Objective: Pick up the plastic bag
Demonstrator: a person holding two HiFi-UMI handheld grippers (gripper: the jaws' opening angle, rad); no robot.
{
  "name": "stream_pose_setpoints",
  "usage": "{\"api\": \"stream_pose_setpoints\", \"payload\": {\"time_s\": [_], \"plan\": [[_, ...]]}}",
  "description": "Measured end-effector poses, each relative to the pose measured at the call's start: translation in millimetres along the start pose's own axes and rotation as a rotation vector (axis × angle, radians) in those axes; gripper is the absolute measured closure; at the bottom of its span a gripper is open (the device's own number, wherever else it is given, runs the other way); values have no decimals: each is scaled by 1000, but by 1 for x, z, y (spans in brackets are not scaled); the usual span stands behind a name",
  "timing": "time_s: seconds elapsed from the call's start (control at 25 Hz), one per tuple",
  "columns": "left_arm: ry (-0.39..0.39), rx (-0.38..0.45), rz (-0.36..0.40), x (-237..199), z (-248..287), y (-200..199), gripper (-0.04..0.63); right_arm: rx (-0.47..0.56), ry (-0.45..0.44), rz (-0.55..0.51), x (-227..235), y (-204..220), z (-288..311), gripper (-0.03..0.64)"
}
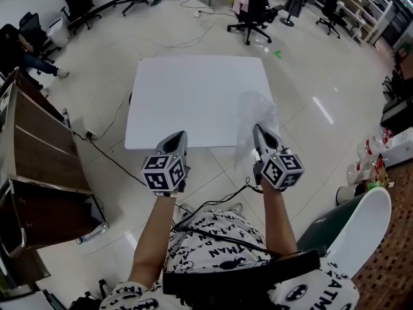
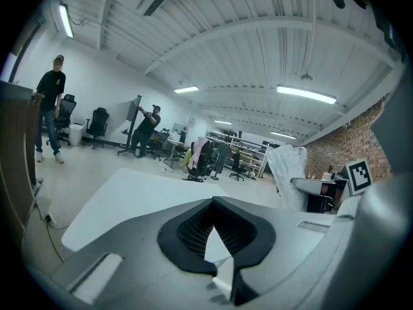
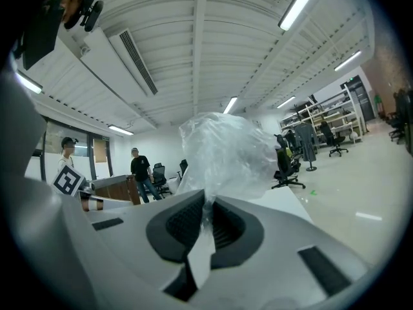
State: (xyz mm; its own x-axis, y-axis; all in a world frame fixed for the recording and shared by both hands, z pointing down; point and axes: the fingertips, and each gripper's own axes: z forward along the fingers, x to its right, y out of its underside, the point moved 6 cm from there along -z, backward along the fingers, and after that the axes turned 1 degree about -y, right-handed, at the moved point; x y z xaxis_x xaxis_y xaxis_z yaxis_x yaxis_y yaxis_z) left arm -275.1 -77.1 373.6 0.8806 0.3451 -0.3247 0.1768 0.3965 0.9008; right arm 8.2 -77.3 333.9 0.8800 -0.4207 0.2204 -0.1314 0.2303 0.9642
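Right tool (image 1: 259, 132) is pinched tight on a thin fold of the plastic bag (image 1: 255, 111), which is held up over the right edge of the surface (image 1: 187, 95). Left tool (image 1: 177, 138) is closed and empty. The risk: any jerk could slide that slick film free.

White surface (image 1: 193, 95) on glossy floor (image 1: 322, 102); black office chair (image 1: 251, 11) behind, wooden cabinet (image 1: 39, 147) left, bottles (image 1: 364, 163) right.
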Motion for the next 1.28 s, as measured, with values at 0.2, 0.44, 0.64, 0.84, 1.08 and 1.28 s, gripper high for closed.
{"api": "stream_pose_setpoints", "payload": {"time_s": [0.2,0.44,0.64,0.84,1.08,1.28], "plan": [[23,-27,-8,-19,-9,9,592,1,110,2,53,-5,-19,606],[39,-70,-2,-43,-15,14,594,32,244,-131,110,-69,-34,604],[-7,-84,-43,-54,-6,24,594,-52,146,-328,124,-123,18,604],[-54,-98,-77,-54,17,30,594,-213,-71,-471,130,-83,111,604],[-180,-110,-124,-66,18,36,594,-449,-429,-610,62,34,227,604],[-256,-144,-162,-84,16,53,594,-566,-678,-765,-18,125,280,604]]}}
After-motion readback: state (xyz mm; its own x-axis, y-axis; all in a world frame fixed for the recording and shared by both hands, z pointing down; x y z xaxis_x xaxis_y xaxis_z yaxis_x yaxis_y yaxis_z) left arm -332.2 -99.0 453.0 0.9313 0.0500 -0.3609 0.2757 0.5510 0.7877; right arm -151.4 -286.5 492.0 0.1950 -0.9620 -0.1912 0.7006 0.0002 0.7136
